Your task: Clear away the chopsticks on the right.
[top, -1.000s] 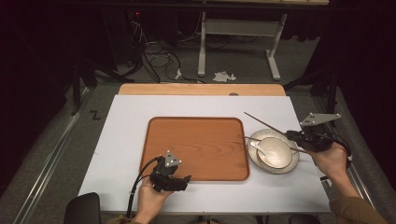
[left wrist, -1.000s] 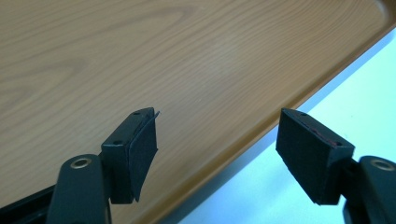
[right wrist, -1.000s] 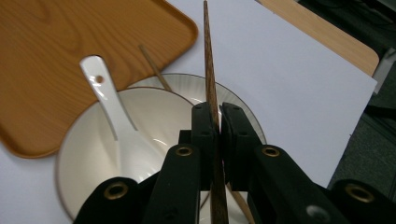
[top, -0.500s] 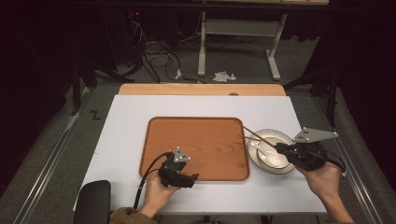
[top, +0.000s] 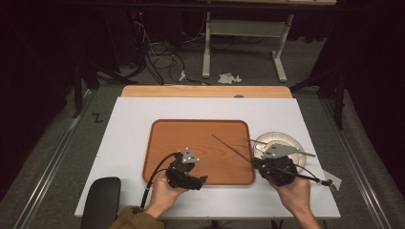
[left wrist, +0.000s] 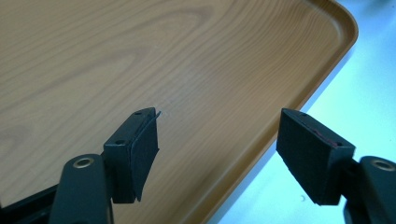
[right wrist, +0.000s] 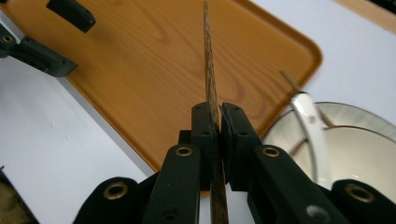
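In the high view a wooden tray (top: 198,143) lies at the centre of the white table (top: 129,138), and its bed is bare. Just off the tray's right edge, right of frame centre, stands a white plate (top: 291,140) with a shallow bowl nested in it; in the right gripper view the bowl (right wrist: 369,154) sits at the lower right, with a white-handled utensil (right wrist: 310,128) resting across its rim and a second thin stick (right wrist: 290,80) poking out past it toward the tray.

The right gripper (top: 265,164), low and right of centre in the high view, has its jaws pressed together on a chopstick (top: 231,148); the stick slants up and left from the jaws, over the tray's right part. In the right gripper view the chopstick (right wrist: 208,70) rises from between the clamped pads straight up the middle of the frame, above the tray's wood.

The left gripper (top: 198,180) is held over the tray's near edge, lower centre of the high view. In the left gripper view its jaws stand wide apart with nothing between them, one pad (left wrist: 140,149) over the tray bed, the other over the white table beyond the tray's rim (left wrist: 327,70).
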Tool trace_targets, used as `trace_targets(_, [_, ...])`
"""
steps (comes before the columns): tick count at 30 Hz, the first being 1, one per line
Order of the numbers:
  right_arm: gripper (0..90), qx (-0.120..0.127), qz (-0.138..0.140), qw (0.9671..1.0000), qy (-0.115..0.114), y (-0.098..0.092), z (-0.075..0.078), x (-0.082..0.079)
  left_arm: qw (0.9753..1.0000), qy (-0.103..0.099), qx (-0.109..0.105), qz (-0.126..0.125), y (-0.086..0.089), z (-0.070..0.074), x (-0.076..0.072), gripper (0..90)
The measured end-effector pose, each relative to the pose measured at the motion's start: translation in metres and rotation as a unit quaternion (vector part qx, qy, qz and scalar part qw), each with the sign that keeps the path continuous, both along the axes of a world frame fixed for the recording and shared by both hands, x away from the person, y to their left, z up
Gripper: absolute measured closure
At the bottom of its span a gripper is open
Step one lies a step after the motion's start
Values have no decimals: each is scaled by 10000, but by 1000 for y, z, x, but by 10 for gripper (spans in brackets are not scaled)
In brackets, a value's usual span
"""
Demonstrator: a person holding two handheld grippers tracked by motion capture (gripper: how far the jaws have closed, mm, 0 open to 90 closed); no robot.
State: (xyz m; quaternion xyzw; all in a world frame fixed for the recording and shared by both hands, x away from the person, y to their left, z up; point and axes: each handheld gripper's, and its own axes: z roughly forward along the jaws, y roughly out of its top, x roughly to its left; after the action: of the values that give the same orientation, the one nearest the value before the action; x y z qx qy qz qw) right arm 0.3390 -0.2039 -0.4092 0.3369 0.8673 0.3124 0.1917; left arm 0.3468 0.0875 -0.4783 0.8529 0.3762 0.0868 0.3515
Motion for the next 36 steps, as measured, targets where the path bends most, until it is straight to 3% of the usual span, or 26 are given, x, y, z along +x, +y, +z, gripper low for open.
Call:
trace_targets(6, [854,-116,-154,9997,165,21,-25,9,10000,38,-66,32,1,0,2,296])
trace_targets(19, [853,-279,-446,9977,429,39,-53,28,10000,8,-47,20,2,1,1,296])
trace_targets(36, [850,-421,-422,9959,686,53,-80,44,9999,-88,59,60,3,2,-3,296])
